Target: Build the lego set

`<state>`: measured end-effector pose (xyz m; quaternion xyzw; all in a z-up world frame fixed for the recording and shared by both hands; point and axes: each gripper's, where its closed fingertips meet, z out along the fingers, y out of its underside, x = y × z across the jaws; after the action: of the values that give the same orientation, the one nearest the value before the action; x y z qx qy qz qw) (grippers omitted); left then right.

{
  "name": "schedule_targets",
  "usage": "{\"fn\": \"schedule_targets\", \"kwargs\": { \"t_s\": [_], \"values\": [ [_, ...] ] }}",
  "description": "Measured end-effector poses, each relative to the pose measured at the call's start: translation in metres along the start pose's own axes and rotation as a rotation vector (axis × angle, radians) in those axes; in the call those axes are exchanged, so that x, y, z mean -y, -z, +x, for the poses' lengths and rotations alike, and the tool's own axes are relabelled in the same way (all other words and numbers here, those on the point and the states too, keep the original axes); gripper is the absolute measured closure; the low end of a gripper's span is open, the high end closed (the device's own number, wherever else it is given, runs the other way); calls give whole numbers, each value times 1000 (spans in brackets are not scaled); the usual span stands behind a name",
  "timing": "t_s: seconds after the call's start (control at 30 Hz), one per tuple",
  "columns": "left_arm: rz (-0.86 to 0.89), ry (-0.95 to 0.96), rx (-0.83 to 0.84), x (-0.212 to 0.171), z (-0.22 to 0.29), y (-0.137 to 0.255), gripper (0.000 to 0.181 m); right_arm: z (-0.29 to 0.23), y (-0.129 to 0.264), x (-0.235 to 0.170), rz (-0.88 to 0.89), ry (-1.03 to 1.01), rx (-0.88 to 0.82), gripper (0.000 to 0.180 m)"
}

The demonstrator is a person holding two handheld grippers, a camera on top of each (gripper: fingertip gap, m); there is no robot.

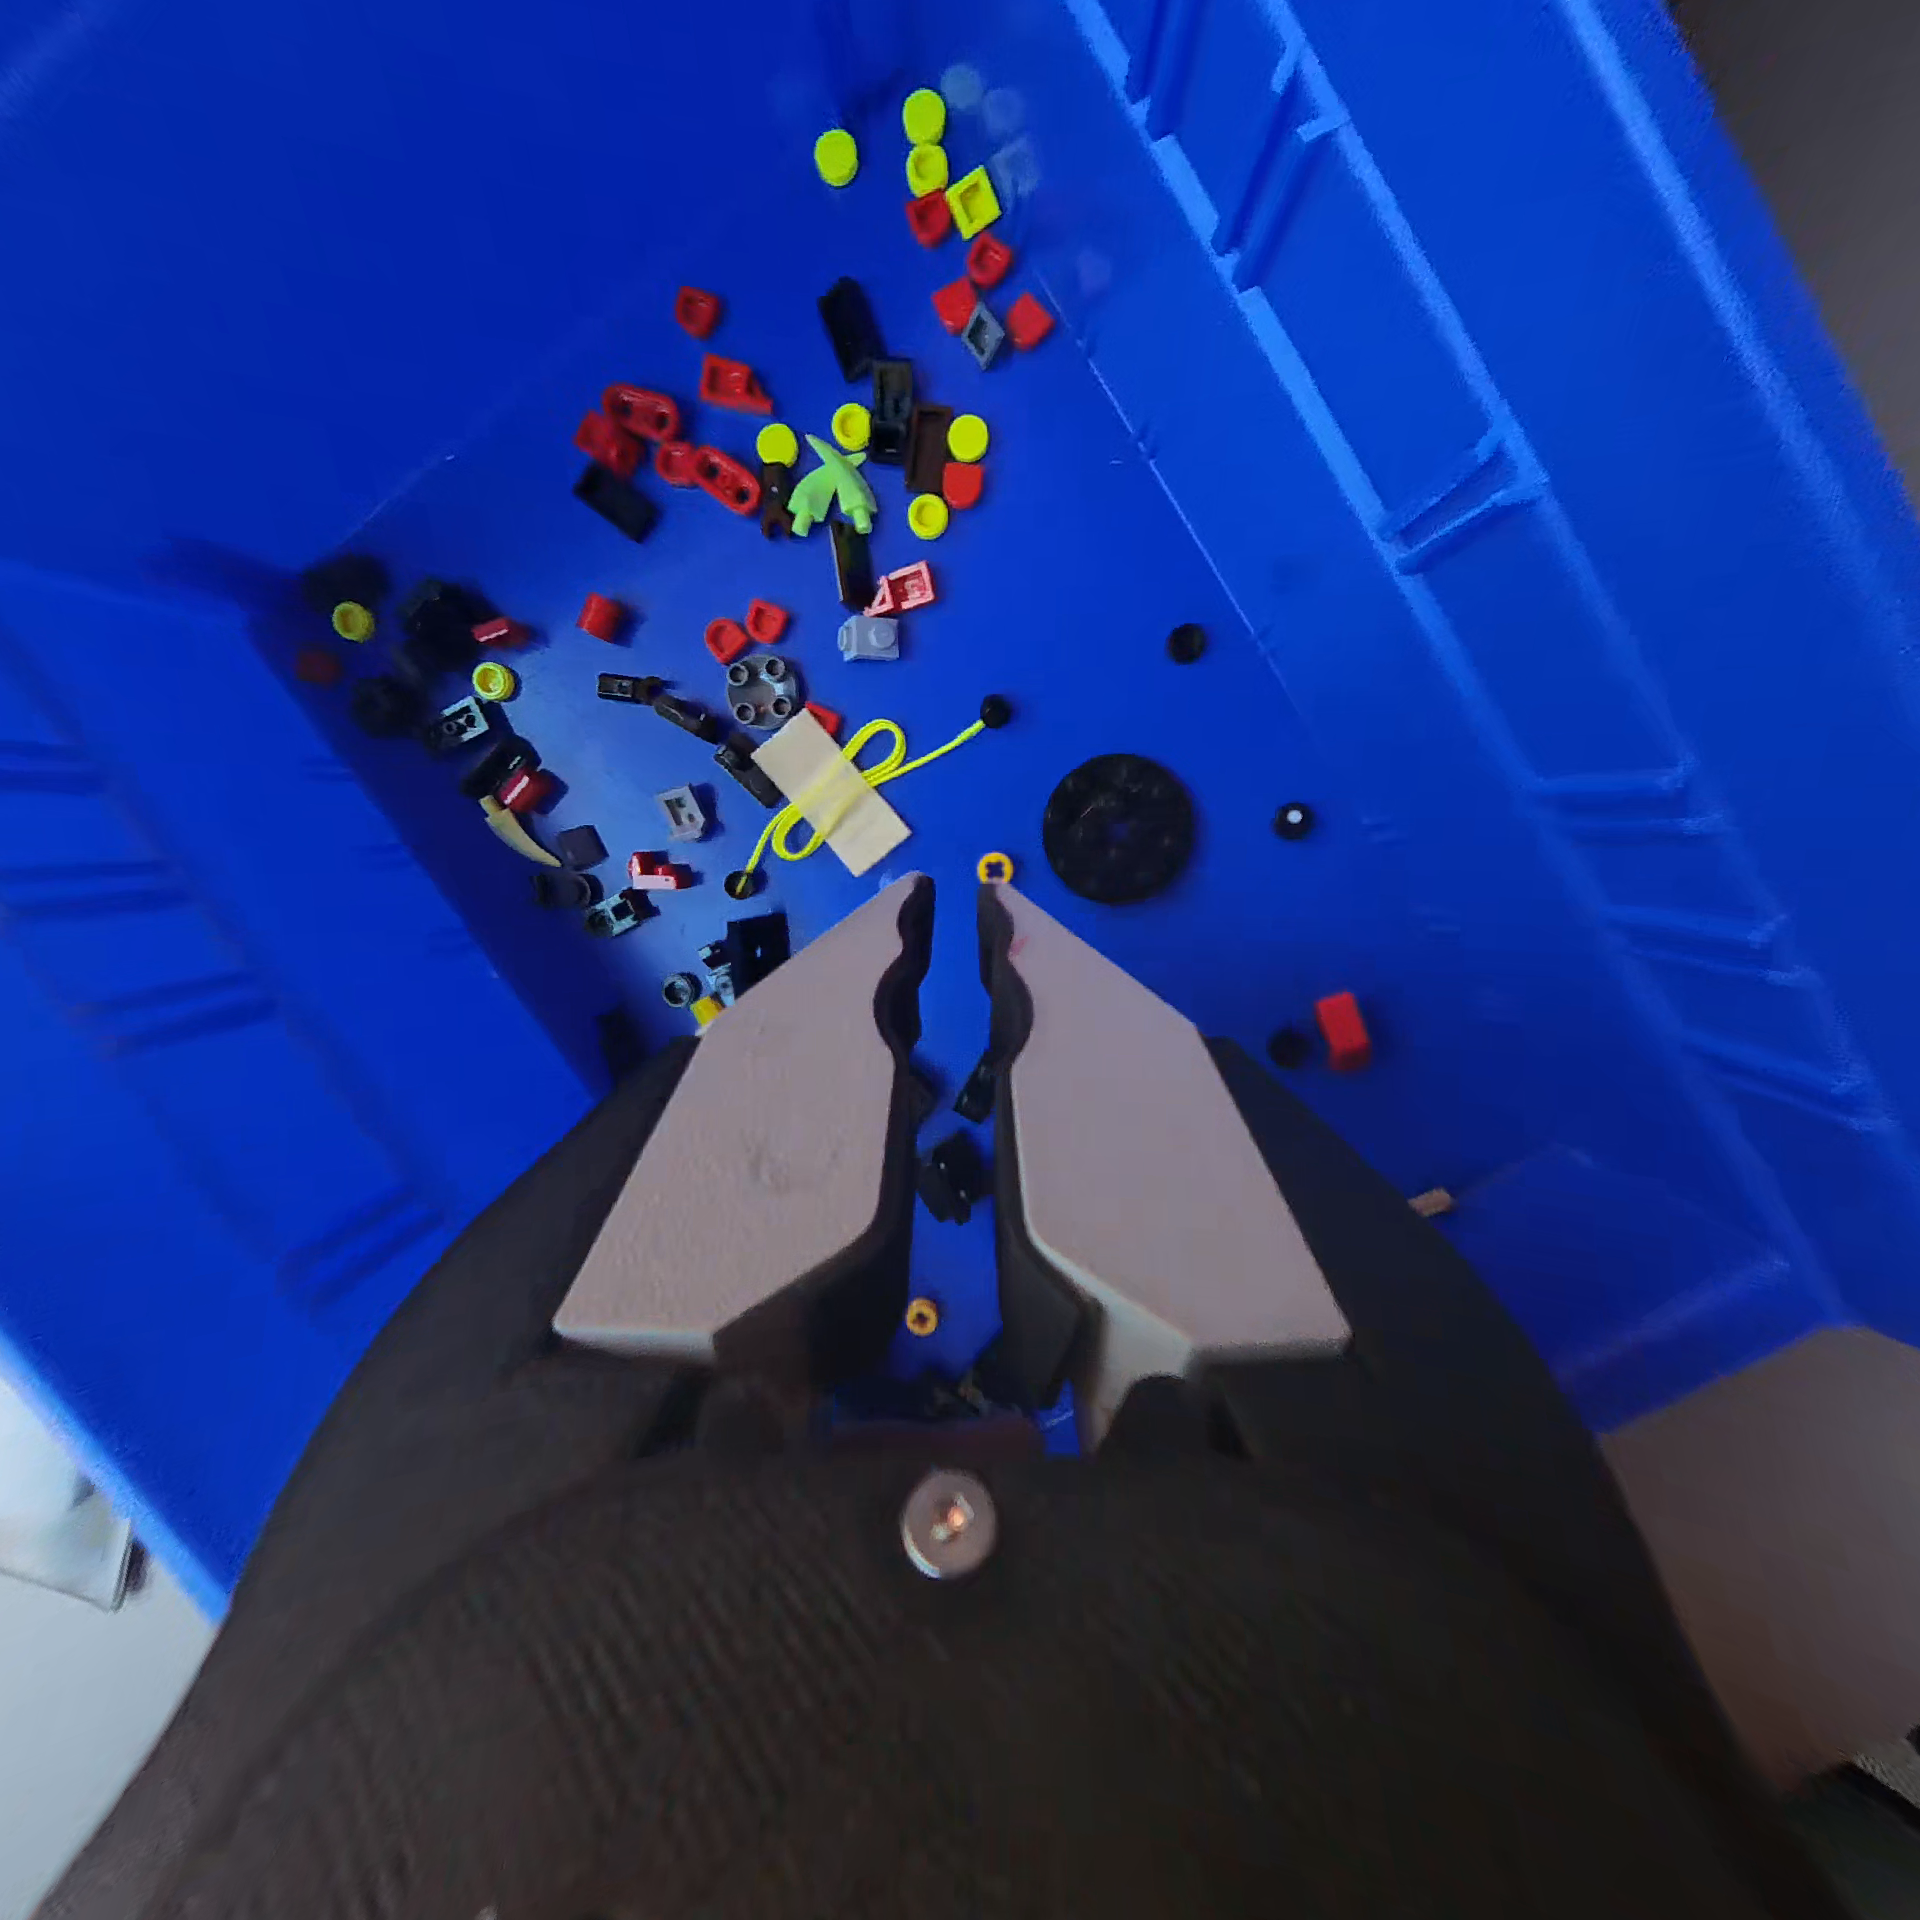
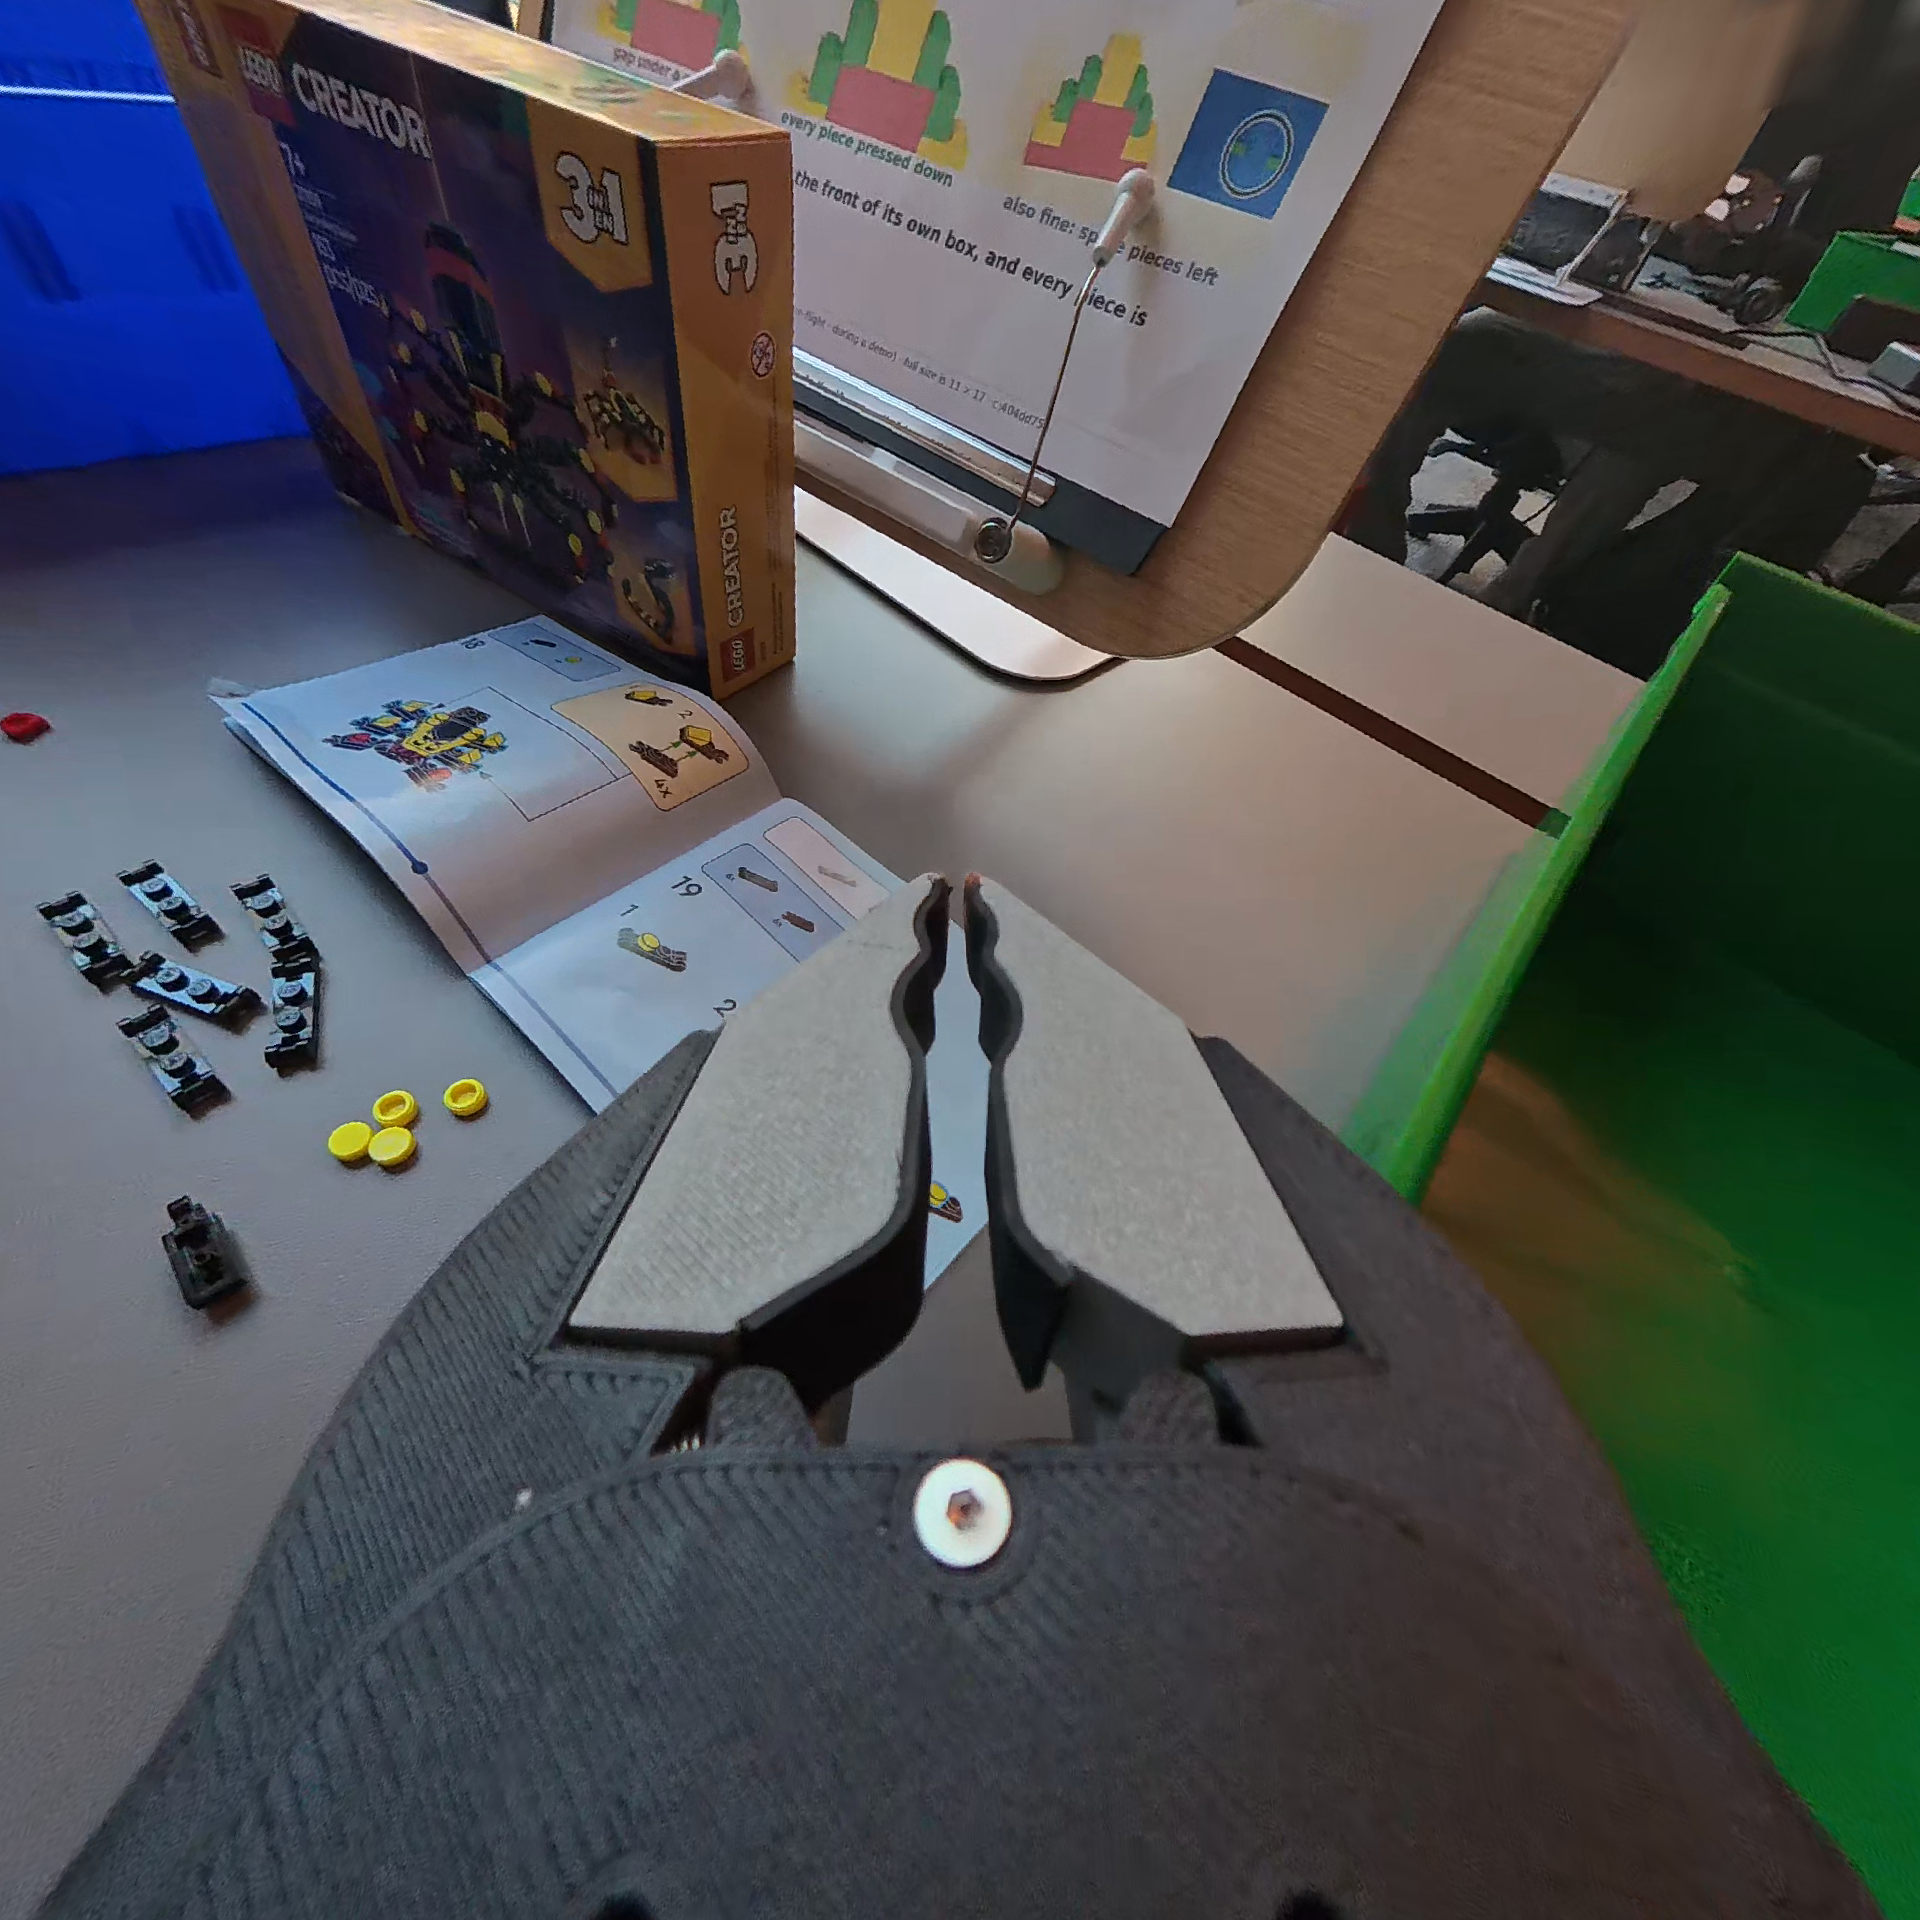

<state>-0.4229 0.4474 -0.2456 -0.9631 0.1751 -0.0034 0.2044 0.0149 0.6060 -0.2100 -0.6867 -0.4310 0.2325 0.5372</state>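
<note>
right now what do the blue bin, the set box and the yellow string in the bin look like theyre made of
Blue bin: looks like moulded plastic, semi-gloss, with ribbed walls.
Set box: printed cardboard, slightly glossy, with folded edges.
Yellow string: thin flexible cord, looped over a pale card; the fibre cannot be told.

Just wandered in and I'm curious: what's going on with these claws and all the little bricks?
A person is building a Lego set with two hand-held claws. The left claw hangs inside a blue bin of loose pieces, jaws slightly apart and holding nothing. The right claw, nearly closed and empty, hovers over the open instruction booklet on the table. Black plates and yellow round tiles are already laid out beside it.
</note>
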Motion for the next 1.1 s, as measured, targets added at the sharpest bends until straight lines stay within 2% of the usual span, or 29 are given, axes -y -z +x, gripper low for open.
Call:
{"fn": "schedule_targets", "kwargs": {
  "t_s": [0.23,0.4,0.67,0.93,1.1],
  "values": [
    [5,21,-55,-8,7,-20,175,2,0,-1,-3,5,-13,180],
    [16,7,-48,-9,6,-21,175,2,-2,-1,-5,11,-12,180],
    [55,1,31,-6,-2,-19,174,2,-2,-1,-6,15,-12,180],
    [293,56,189,38,-15,2,170,0,1,5,17,25,-2,180],
    [406,42,317,52,-24,24,172,-4,1,7,24,36,16,180]
  ]
}}
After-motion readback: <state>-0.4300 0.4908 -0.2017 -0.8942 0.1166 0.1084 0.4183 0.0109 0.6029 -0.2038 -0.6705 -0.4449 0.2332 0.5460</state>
